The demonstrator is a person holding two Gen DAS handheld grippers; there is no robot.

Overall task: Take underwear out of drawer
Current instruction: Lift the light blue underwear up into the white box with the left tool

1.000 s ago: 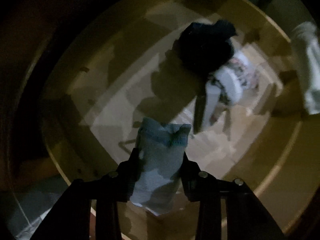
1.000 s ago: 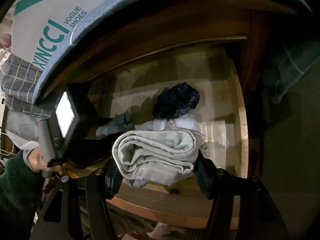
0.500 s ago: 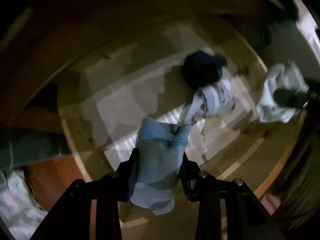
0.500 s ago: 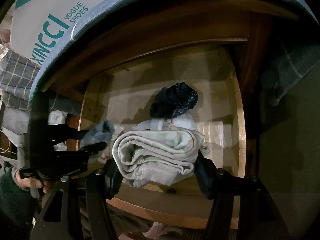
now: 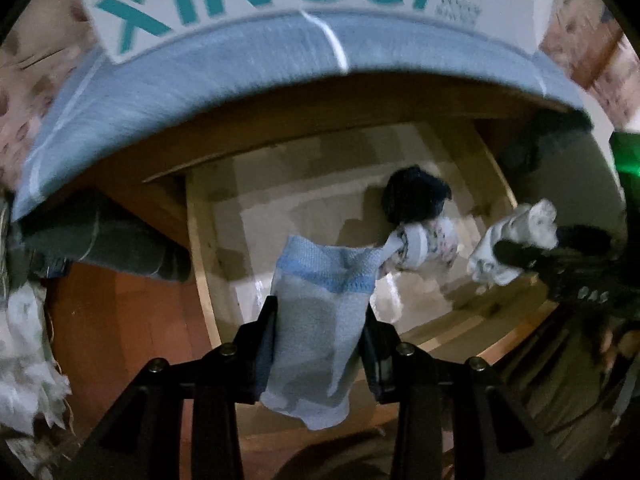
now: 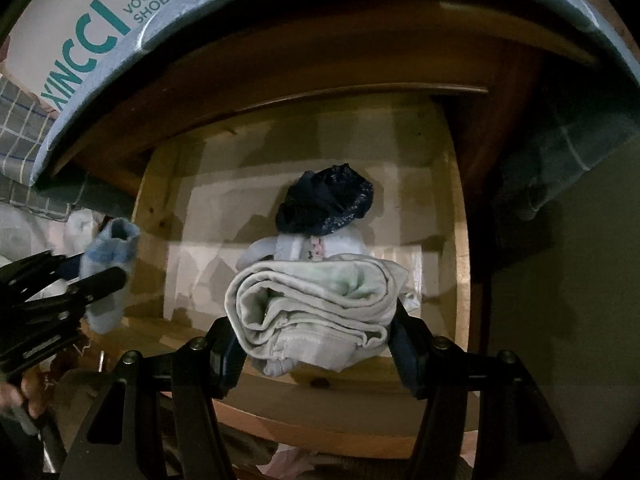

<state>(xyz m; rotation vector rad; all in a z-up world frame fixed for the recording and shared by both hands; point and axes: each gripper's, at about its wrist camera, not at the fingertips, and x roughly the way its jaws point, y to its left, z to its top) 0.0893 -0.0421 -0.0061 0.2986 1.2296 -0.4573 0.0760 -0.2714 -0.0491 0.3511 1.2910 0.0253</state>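
Right wrist: drawer (image 6: 456, 240) holds dark (image 6: 326, 204) and seemingly floral underwear (image 6: 316, 246); both claws grip bundles.

The white shoe box (image 6: 80, 28) at the far left bore teal lettering "XINCCI" and smaller "VOGUE SHOES".

Dim, warm light falls on brown wooden furniture (image 6: 360, 60). A white and grey-blue shoe box printed "XINCCI" (image 5: 248, 60) sits on top, with checked grey cloth (image 6: 24, 132) beside it.

The shoebox (image 5: 256, 64) lettering was cut off by the upper edge and smeared by blur. The patterned white garment (image 6: 316, 246) was largely hidden behind the folded pale bundle (image 6: 316, 312).
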